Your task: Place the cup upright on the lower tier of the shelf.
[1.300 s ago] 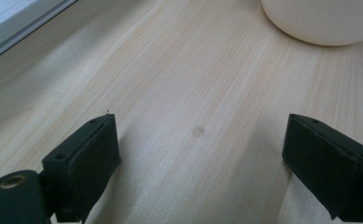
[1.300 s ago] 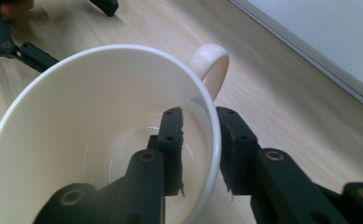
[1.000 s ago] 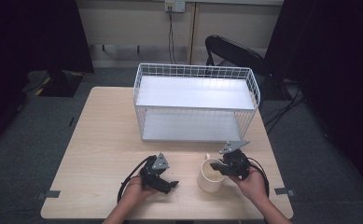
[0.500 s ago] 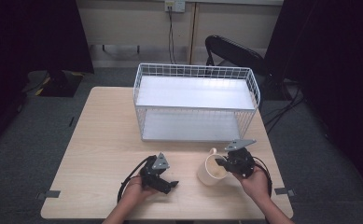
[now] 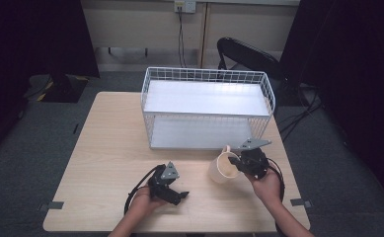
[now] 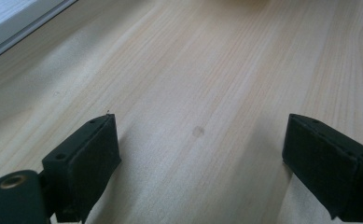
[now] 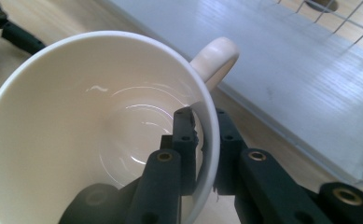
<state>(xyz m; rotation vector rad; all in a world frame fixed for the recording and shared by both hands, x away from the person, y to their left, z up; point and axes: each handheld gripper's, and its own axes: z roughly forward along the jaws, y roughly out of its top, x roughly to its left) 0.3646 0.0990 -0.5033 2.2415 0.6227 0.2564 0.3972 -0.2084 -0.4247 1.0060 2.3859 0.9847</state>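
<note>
mug [image 5: 223,168] before rack [image 5: 207,106] (on table [image 5: 105,148])

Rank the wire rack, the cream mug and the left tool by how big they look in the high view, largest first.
1. The wire rack, by far the largest.
2 and 3. The cream mug and the left tool look about alike, so I will not rank them. The mug's rim is clamped by the right tool.

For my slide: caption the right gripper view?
Right gripper clamps the cream ceramic mug's rim beside the white wire rack.
</note>
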